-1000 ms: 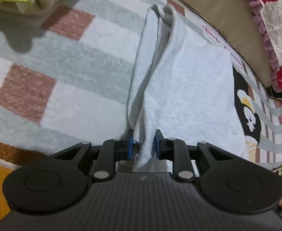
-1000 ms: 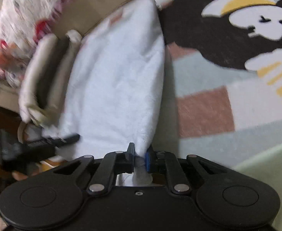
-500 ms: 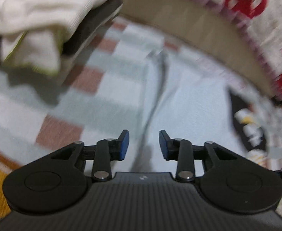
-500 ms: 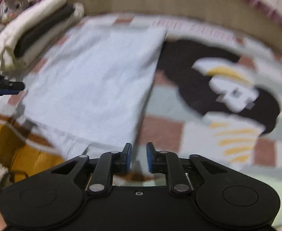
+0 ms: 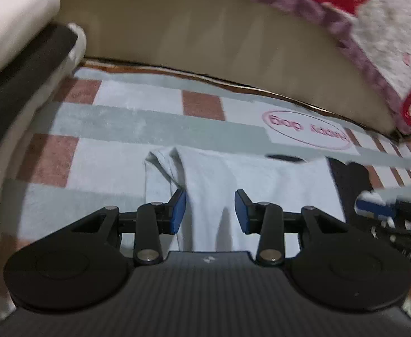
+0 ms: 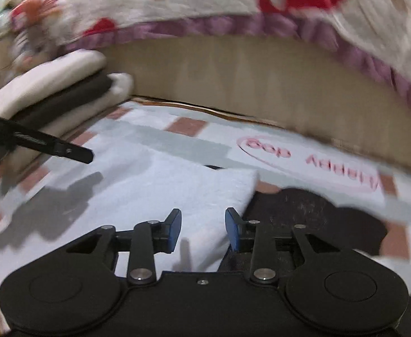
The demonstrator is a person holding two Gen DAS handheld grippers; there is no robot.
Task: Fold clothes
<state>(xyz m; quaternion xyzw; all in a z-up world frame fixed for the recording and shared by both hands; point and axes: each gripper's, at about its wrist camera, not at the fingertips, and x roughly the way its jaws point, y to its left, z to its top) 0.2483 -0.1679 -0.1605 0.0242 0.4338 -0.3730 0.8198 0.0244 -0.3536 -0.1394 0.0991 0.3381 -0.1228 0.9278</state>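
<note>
At the rug's far-left corner, a folded stack of cream and dark clothes sat against the beige bed base. Beside it, the left gripper hovered above the pale blue garment with its blue-padded fingers parted and nothing between them; the cloth lay below, clear of the pads.

The garment lay flat as a folded rectangle near the rug's far edge, its long axis running from the grippers toward the bed base, a narrow sleeve fold along its left side. Its far edge stopped short of the pink oval lettering woven into the rug.

To the right, the right gripper hung over the garment's right edge, where cloth met the rug's black cartoon figure; its jaws were opening, with nothing pinched.

A second before, each gripper had clamped a bunched edge of this garment, which hung raised and creased. Since then both had let go and drawn back, and the garment lay spread on the rug.
</note>
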